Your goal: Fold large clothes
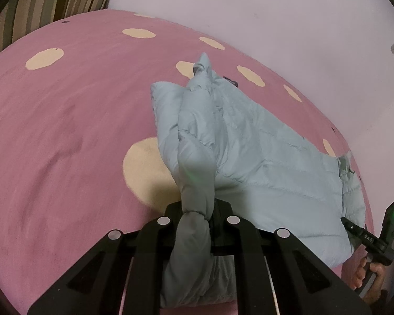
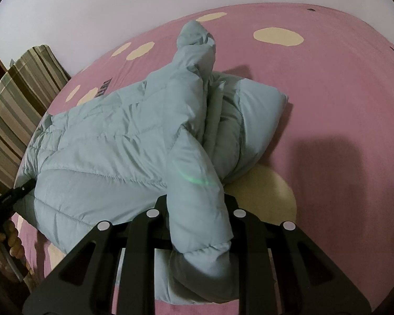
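Pink bedding (image 1: 65, 136) with cream dots is spreading across the bed below a pale wall (image 1: 275, 13), and striped fabric (image 2: 18, 97) is showing at the edge. We are looking at a light blue puffer jacket (image 1: 262, 157) lying bunched on that bedding. Our left gripper (image 1: 197, 212) is clamping one sleeve (image 1: 194, 181) at the cuff, jaws closed tight on it. Our right gripper (image 2: 197, 204) is pinching the other sleeve (image 2: 197, 199) likewise, both sleeves rising toward us from the jacket's body.
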